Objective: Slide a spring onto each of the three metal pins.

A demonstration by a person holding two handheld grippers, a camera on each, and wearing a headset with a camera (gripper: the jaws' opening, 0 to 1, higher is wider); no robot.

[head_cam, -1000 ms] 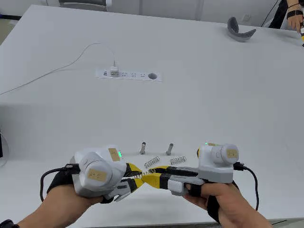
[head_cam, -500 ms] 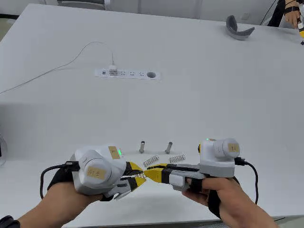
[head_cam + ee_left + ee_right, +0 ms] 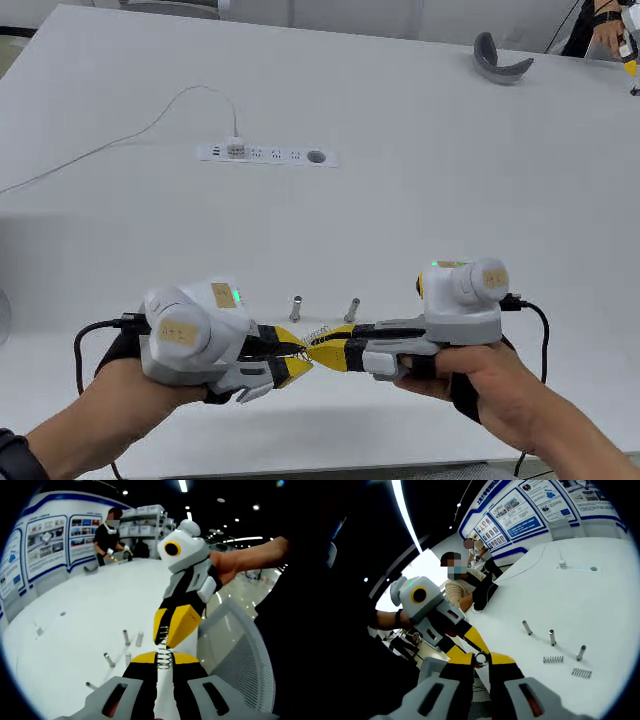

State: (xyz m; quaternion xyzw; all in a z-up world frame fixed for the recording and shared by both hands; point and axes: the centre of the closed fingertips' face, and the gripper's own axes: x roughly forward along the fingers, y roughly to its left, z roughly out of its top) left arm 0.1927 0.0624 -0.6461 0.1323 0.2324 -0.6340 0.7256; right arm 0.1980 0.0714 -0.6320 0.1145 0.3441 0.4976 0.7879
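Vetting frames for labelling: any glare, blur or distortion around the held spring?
Head view: even light, soft shadow band across the table, no blur. Left gripper view: strong fisheye bend, ceiling lamps flare, spring sharp. Right gripper view: strip light blown out, wall posters bent.

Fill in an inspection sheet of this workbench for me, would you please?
Surface: white table, plain.
Job's things: three metal pins upright; two loose springs lying beside them; one spring bridging the grippers.
Clutter: grey curved piece near the far edge.
Grippers: left gripper and right gripper tip to tip, each apparently shut on an end of the spring.
Cables: power strip with a white cable running left; a black lead at each gripper.
Surroundings: seated person beyond the table; wall posters.
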